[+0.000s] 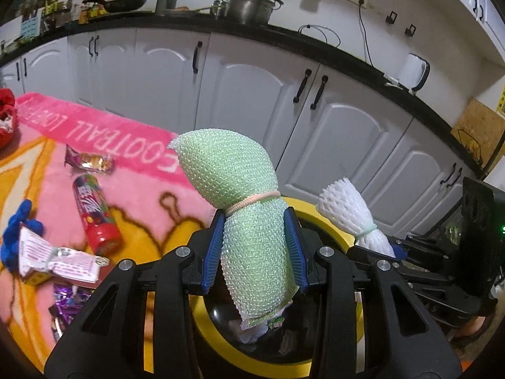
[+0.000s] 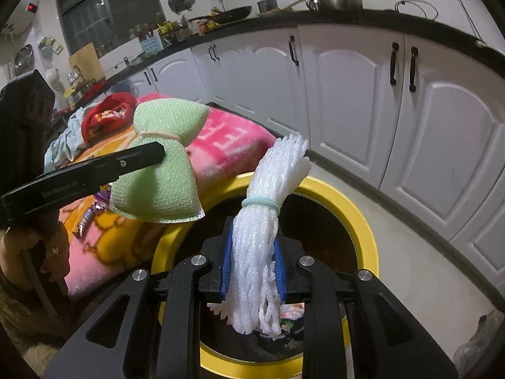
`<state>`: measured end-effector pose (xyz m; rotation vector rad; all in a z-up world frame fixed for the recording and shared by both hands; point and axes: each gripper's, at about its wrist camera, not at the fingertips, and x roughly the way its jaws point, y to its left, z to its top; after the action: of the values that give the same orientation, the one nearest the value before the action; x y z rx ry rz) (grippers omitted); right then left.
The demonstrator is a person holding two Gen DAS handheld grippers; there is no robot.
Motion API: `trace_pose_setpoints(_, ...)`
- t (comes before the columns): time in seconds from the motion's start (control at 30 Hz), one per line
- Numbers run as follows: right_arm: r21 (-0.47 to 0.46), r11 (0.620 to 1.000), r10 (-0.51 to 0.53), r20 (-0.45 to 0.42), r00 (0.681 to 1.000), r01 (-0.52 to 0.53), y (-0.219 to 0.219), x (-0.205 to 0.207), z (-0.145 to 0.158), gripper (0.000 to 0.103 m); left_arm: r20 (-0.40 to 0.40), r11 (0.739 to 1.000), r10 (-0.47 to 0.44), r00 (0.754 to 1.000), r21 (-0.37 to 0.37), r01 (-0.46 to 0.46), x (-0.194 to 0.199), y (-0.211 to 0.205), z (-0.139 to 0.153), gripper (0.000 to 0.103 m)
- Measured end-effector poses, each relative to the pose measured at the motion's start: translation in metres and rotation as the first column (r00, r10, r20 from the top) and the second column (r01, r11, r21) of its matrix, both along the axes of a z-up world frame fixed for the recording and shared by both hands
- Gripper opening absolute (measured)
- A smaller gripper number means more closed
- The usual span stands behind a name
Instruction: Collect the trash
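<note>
Two bundles are being held over one yellow-rimmed bin point(image 2: 363, 218): the left gripper point(image 1: 255, 246) is clamping its blue pads on a green foam wrap point(image 1: 240, 189) tied with a band, and the right gripper point(image 2: 254, 265) is squeezing a white foam net point(image 2: 268, 221), also banded. Both bundles are hanging above the bin's dark mouth, the green one at about 9 o'clock of the white one in the right wrist view. Some wrappers are already lying inside the bin.

On the pink blanket point(image 1: 132, 139), at 9 o'clock of the green wrap in the left wrist view, four loose pieces are showing: one candy tube point(image 1: 96, 214), one snack wrapper point(image 1: 90, 161), one paper packet point(image 1: 58, 257) and one purple wrapper point(image 1: 68, 303).

The blanket's edge is touching the bin's rim on the left. Bare floor is running between the bin and the white cabinets point(image 2: 410, 110) at 3 o'clock.

Both grippers are pointing forward and slightly down, side by side, close together.
</note>
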<state>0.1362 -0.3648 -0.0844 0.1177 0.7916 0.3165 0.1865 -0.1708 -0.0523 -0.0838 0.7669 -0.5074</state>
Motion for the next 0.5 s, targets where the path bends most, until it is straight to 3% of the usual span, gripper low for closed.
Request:
trace_pose_setpoints(0.13,0.001,1.0,-0.006,-0.019,1.0,0.006,-0.003,0.0,-0.01,0.025,-0.026,1.0,-0.009,1.0,0.008,0.009,0.002,-0.004,-0.01,0.032)
trace_pose_setpoints(0.27,0.004,1.0,-0.019,-0.036,0.999,0.019,-0.008,0.0,-0.017,0.038,-0.047,1.0,-0.007,0.999,0.018,0.008,0.004,-0.006,-0.018,0.034)
trace_pose_setpoints(0.5,0.015,0.999,-0.044,-0.035,0.998,0.044,-0.017,-0.002,-0.017,0.047,-0.071,1.0,-0.006,0.997,0.015,0.007,0.003,-0.004,-0.024,0.05)
